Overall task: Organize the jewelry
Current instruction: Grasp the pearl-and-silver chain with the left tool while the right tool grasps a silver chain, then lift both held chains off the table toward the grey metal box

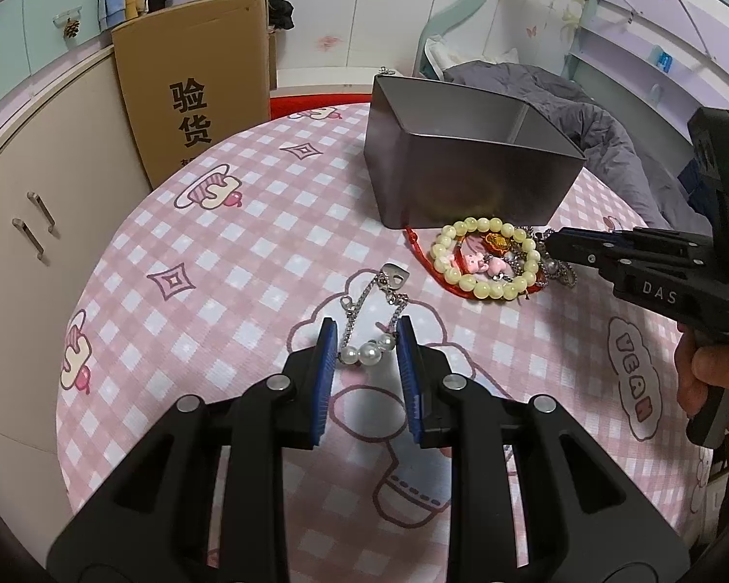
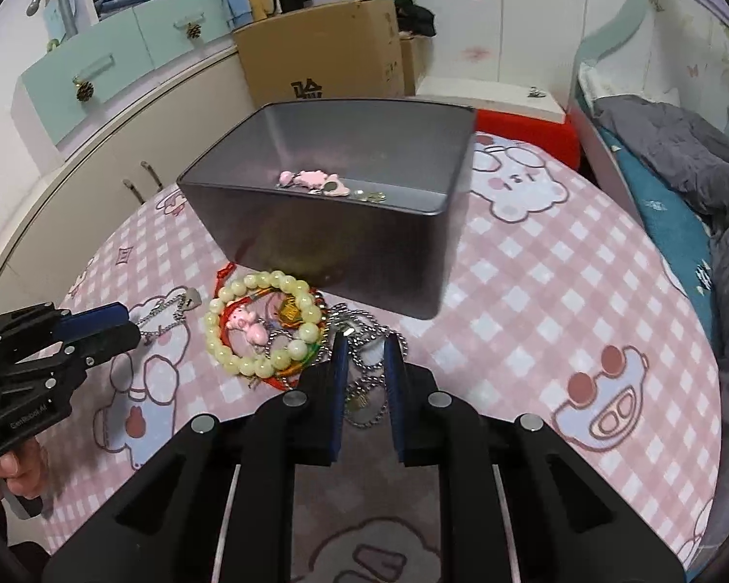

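My left gripper is spread around the pearl chain bracelet, not yet clamped; its chain runs away from me toward the gray tin box. My right gripper, also apart, straddles the ball chain necklace just before the box, beside the yellow bead bracelet.

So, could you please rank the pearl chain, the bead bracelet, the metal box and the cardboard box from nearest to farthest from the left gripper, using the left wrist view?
1. Pearl chain: between the open fingers of the left gripper.
2. Bead bracelet: ahead, to the right.
3. Metal box: just behind the bracelet.
4. Cardboard box: far left, off the table.
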